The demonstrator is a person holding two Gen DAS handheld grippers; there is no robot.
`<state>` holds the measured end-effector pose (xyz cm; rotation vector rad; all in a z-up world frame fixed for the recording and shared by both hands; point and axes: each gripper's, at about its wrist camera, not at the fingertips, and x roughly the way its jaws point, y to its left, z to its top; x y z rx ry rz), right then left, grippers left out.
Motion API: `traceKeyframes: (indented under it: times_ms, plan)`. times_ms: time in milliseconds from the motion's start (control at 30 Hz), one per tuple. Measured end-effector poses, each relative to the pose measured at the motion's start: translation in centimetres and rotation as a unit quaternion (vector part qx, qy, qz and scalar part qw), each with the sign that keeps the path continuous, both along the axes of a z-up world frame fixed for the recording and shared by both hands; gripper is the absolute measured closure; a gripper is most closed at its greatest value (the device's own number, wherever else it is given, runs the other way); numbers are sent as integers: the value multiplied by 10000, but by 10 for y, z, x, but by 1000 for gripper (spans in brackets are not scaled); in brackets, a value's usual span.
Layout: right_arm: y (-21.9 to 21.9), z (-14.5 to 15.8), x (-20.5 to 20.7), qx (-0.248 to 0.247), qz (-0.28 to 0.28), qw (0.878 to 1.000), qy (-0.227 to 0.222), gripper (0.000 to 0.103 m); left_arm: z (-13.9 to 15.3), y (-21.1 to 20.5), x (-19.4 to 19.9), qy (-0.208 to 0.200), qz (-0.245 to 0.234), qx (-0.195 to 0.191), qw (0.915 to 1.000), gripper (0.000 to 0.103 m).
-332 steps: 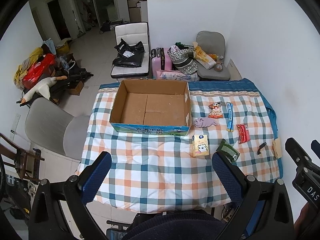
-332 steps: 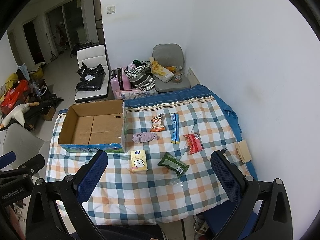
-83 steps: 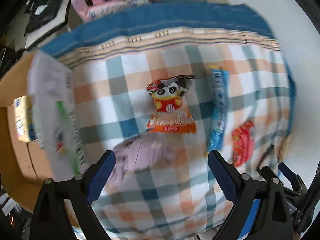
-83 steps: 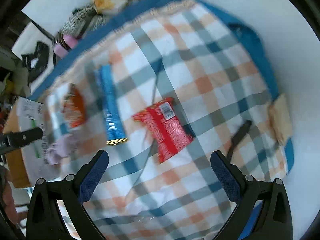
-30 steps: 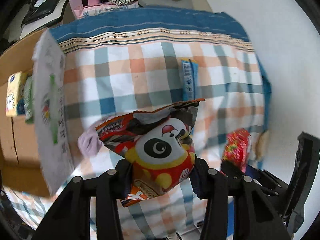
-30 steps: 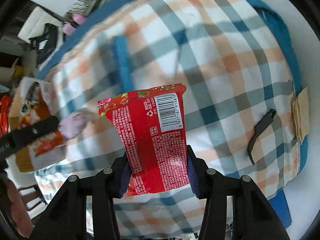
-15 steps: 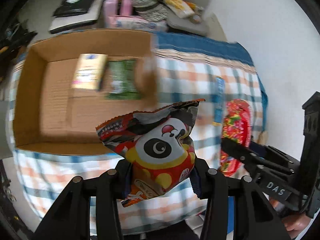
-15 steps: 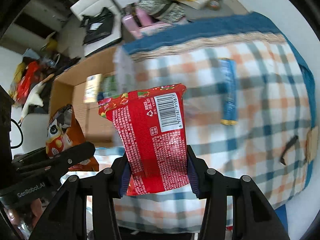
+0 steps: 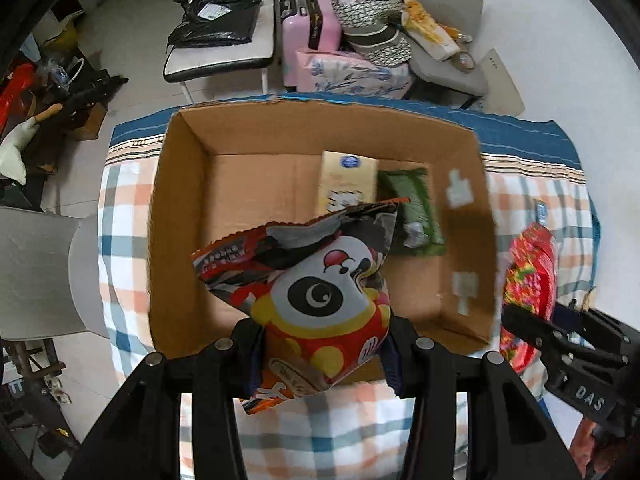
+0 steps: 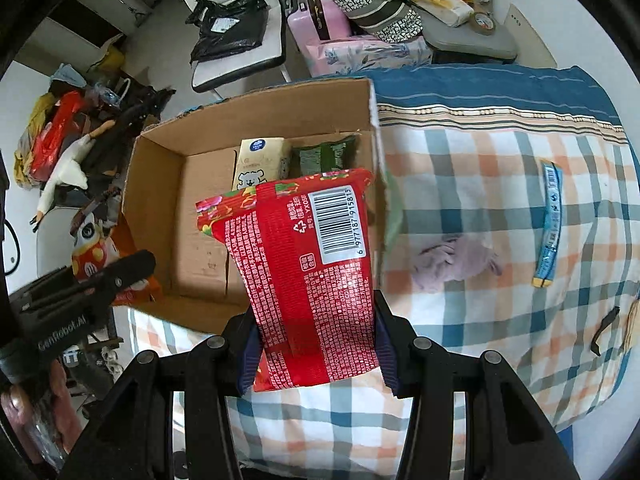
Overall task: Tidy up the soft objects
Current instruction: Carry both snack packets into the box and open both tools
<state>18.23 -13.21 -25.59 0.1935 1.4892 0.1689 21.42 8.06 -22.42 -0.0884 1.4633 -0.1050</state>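
My left gripper (image 9: 322, 354) is shut on a panda snack bag (image 9: 316, 288), held above the near edge of the open cardboard box (image 9: 180, 208). My right gripper (image 10: 316, 354) is shut on a red snack packet (image 10: 308, 268), held above the box's (image 10: 160, 200) near right corner. Inside the box lie a yellow tissue pack (image 9: 347, 178) and a green packet (image 9: 412, 204); both also show in the right wrist view, the tissue pack (image 10: 260, 162) beside the green packet (image 10: 326, 154). A purple cloth (image 10: 456, 262) and a blue stick packet (image 10: 551, 216) lie on the checked tablecloth (image 10: 500, 184) right of the box.
A black clip (image 10: 606, 324) and a tan card (image 10: 633, 320) lie near the table's right edge. Beyond the table stand a white chair (image 9: 224, 36), a pink suitcase (image 9: 308, 20) and a grey chair (image 9: 448, 60) with bags. A grey chair (image 9: 44, 272) stands left.
Both grippers picked up their packets and carried them left over the box. In the last half second both views moved further over the box; the grips are unchanged.
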Motion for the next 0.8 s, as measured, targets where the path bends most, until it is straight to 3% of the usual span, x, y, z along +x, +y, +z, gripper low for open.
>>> traceKeyframes:
  times_ms: [400, 800]
  plan:
    - [24, -66, 29, -414, -123, 9970, 639, 52, -68, 33, 74, 709, 120, 11, 9974, 60]
    - [27, -107, 39, -576, -214, 9919, 1114, 52, -118, 35, 106, 1254, 113, -2, 9920, 59]
